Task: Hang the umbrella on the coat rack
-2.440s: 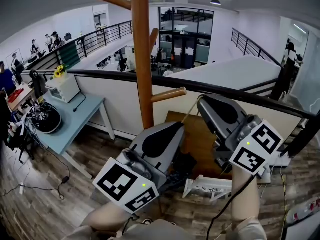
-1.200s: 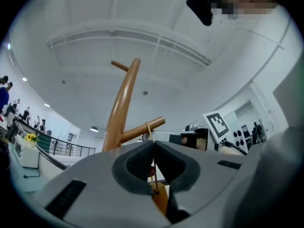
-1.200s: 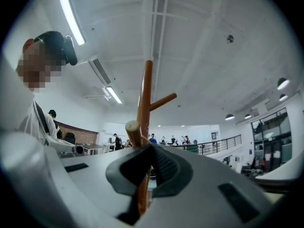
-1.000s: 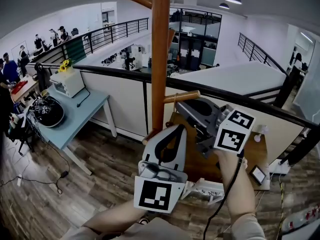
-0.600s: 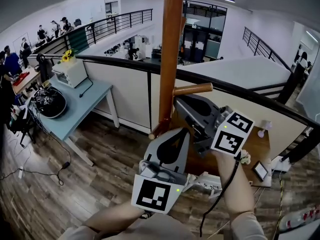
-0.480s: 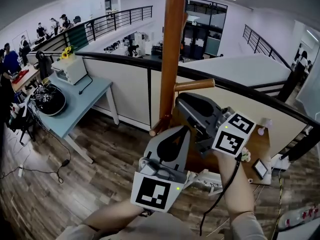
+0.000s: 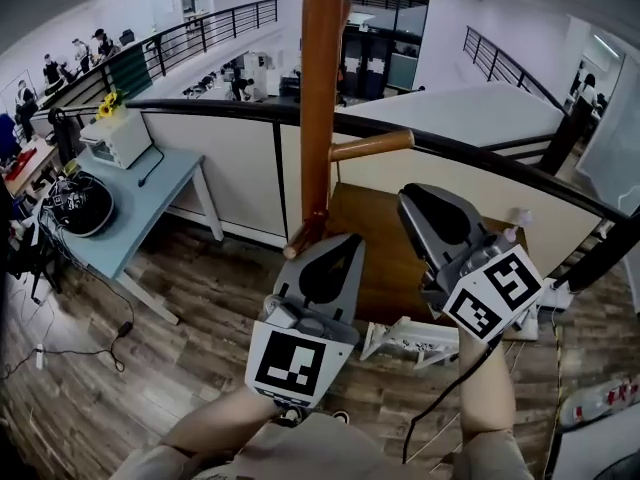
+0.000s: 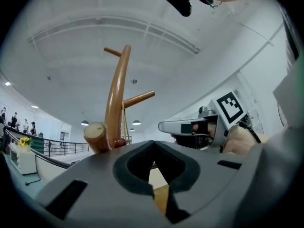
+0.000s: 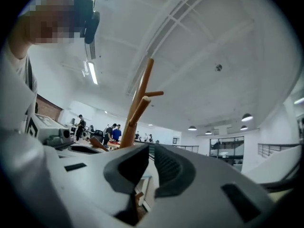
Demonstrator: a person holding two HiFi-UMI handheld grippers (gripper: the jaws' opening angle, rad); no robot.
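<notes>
I have the wooden coat rack (image 7: 320,98) straight ahead in the head view, standing just inside the black railing (image 7: 500,163), its pole running out of the top of the picture. My left gripper (image 7: 350,243) points up at the rack with its tip just beside the lower peg (image 7: 300,240). Its fingers (image 8: 133,165) are closed tip to tip with nothing between them. My right gripper (image 7: 410,200) sits to the right, below the middle peg (image 7: 370,146). Its fingers are drawn together to a thin slit and are also empty. In the left gripper view a thin cord (image 8: 124,122) hangs along the pole under that peg. I cannot tell where the umbrella is. A light blue desk (image 7: 150,203) stands well off to the left on the wood floor (image 7: 200,298).
</notes>
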